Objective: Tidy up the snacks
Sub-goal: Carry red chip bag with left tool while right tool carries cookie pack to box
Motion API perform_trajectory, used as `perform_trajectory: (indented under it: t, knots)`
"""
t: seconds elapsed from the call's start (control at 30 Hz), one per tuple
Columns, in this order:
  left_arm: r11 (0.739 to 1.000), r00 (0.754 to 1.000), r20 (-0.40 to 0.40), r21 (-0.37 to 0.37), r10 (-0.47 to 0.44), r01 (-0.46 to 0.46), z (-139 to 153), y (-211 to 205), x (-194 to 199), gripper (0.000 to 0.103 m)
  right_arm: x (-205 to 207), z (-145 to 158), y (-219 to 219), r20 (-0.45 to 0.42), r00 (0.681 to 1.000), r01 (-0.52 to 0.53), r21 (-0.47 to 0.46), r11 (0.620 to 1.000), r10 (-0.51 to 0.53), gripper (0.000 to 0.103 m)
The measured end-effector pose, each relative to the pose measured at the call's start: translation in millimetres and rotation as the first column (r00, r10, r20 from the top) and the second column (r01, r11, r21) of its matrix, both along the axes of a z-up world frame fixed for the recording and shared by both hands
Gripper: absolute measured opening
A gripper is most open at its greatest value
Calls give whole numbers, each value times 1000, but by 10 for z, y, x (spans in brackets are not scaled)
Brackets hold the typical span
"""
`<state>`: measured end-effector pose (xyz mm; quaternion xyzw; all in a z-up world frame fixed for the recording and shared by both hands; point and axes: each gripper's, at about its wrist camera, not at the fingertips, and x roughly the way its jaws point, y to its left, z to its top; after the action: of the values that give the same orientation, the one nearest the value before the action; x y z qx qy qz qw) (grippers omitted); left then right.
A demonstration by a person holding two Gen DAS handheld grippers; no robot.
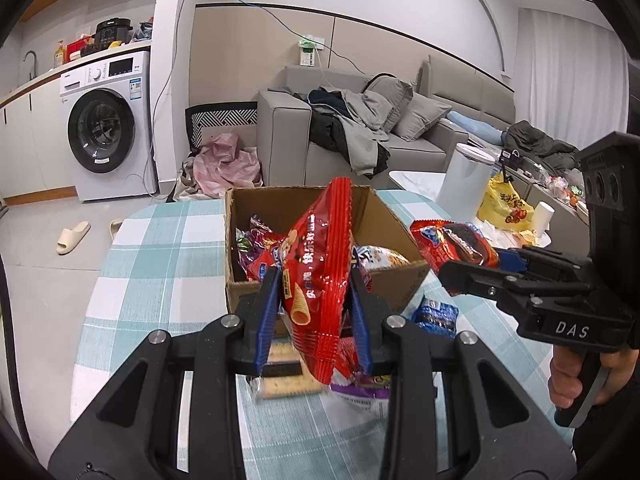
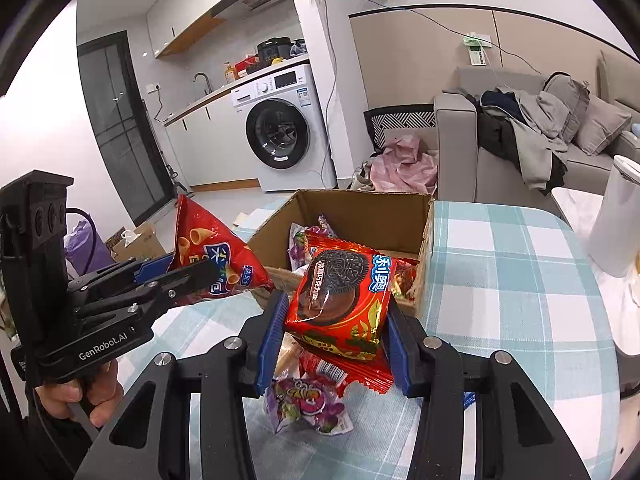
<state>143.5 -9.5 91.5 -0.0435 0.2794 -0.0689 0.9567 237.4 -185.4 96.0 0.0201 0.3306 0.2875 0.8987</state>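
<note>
My left gripper point(image 1: 316, 300) is shut on a red bag of cone snacks point(image 1: 320, 252), held edge-on above the table just in front of the open cardboard box point(image 1: 244, 284). The same bag point(image 2: 212, 256) and left gripper point(image 2: 188, 270) show at the left of the right wrist view. My right gripper point(image 2: 334, 328) is shut on a red cookie pack point(image 2: 340, 300) with a dark sandwich cookie printed on it, also lifted near the box point(image 2: 424, 240). In the left wrist view the cookie pack point(image 1: 452, 244) hangs from the right gripper point(image 1: 472, 264) beside the box. Several snack packets lie inside the box.
Loose snacks stay on the checked tablecloth point(image 1: 168, 248): a cracker pack point(image 1: 284, 384), a purple packet point(image 2: 308, 404), a blue packet point(image 1: 436, 314). A white bin point(image 1: 464, 180) and yellow bag point(image 1: 504, 200) stand at right. A sofa and washing machine are behind. A hand point(image 2: 80, 392) grips each handle.
</note>
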Motion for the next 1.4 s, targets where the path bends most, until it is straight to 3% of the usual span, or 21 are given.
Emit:
perform_trajectory:
  t: [0.57,1.4]
  knots:
    - [1000,1000,-16,7,24,-24,63,84,669,30,436,-7,53,-36,999,36,7,999,-36,46]
    - [999,995,-89,24,40,-37,-406,39,1355,30,929,-324,230,-102,995,23,-10,1000,-24,46]
